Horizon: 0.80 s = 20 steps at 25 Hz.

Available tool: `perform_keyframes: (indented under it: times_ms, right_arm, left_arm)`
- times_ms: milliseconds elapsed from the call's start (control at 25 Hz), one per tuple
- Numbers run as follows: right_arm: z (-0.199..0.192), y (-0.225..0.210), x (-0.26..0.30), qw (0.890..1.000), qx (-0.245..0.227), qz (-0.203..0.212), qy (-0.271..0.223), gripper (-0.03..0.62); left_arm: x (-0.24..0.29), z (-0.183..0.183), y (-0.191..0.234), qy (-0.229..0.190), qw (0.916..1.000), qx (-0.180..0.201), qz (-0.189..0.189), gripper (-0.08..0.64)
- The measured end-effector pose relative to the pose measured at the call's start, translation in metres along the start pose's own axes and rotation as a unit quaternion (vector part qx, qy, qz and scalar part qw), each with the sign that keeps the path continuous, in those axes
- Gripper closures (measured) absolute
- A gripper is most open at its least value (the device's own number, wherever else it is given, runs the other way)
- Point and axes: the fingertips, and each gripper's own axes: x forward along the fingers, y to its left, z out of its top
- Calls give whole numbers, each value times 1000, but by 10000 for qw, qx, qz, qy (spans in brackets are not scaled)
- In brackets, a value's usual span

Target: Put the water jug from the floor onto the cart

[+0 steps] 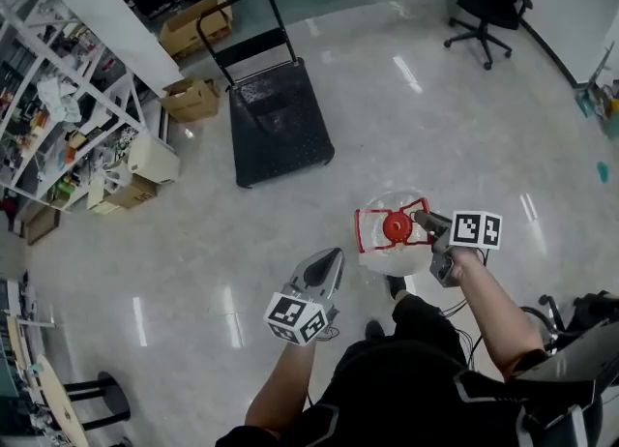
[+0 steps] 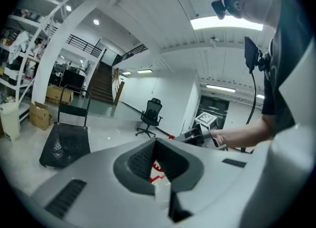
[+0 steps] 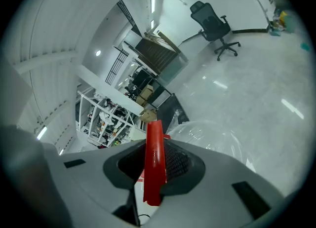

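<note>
The water jug is clear, with a red cap and a red handle. It hangs in front of the person's feet, its rounded body just past the jaws in the right gripper view. My right gripper is shut on that handle. My left gripper is just left of the jug and points at it, apart from it. Its jaws stand a narrow gap apart with nothing held, and the jug's red and white show through the gap. The black platform cart stands farther off with its push bar upright.
Cluttered white shelves line the left side. Cardboard boxes sit by the cart's left. A black office chair is at the far right. A round stool is at the near left. Glossy floor lies between jug and cart.
</note>
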Motion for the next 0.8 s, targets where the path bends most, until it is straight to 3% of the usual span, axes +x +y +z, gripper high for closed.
perform_keyframes:
  times_ms: [480,640,800]
  right_arm:
    - [134,81,146,9919,-583,787,814,515]
    - [170,104,196,9877,-800,901,995,515]
    - [209,132,275,9849,-950,919,1117,515]
  left_arm:
    - [76,131,124,-573,9906,84,1242,569]
    - [93,153,163,-607,9863,29,1535,569]
    - [108,169,239,-576,9837,-139,1697,569]
